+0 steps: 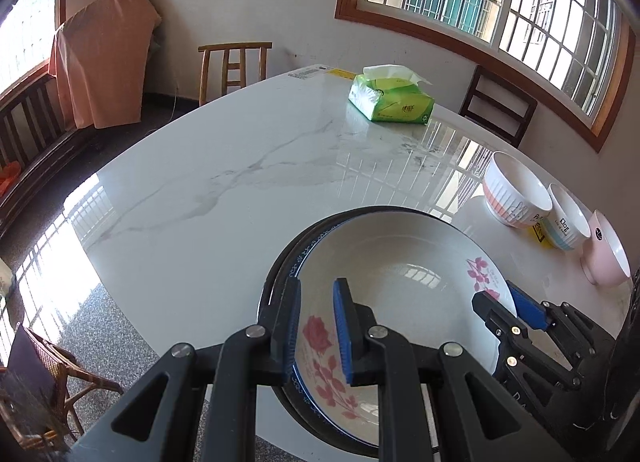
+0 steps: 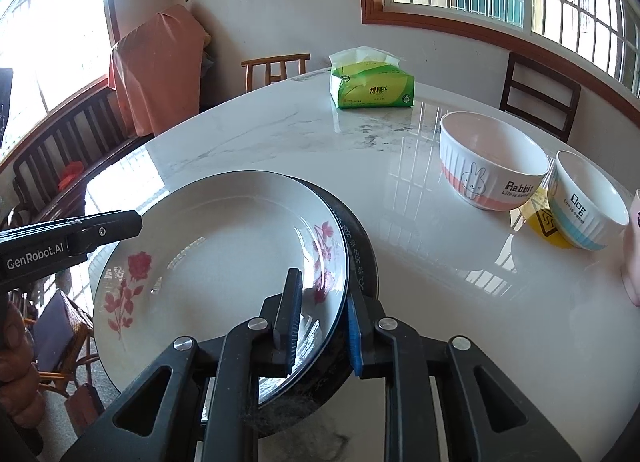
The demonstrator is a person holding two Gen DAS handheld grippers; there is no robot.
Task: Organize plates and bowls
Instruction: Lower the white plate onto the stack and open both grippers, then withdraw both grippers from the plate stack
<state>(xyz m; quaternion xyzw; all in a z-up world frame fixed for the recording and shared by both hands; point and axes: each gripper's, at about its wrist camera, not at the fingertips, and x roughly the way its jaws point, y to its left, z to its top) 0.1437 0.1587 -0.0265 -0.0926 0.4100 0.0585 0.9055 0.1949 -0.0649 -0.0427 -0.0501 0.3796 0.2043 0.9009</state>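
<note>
A white plate with pink roses (image 1: pixel 400 286) (image 2: pixel 224 246) lies on top of a dark-rimmed plate (image 1: pixel 280 262) (image 2: pixel 360 246) at the near edge of the marble table (image 1: pixel 240 166). My left gripper (image 1: pixel 318 330) straddles the rose plate's near-left rim, fingers slightly apart on it. My right gripper (image 2: pixel 322 326) straddles the stack's right rim; it also shows in the left wrist view (image 1: pixel 504 306). Three bowls stand to the right: a rabbit bowl (image 2: pixel 492 162), a dog bowl (image 2: pixel 584 202) and a pink bowl (image 1: pixel 604 250).
A green tissue pack (image 1: pixel 392 100) (image 2: pixel 372 82) sits at the far side of the table. Wooden chairs (image 1: pixel 234 66) (image 2: pixel 540 98) stand around it. A bench with an orange cloth (image 1: pixel 104 54) is at the left wall. A yellow tag (image 2: pixel 544 222) lies between the bowls.
</note>
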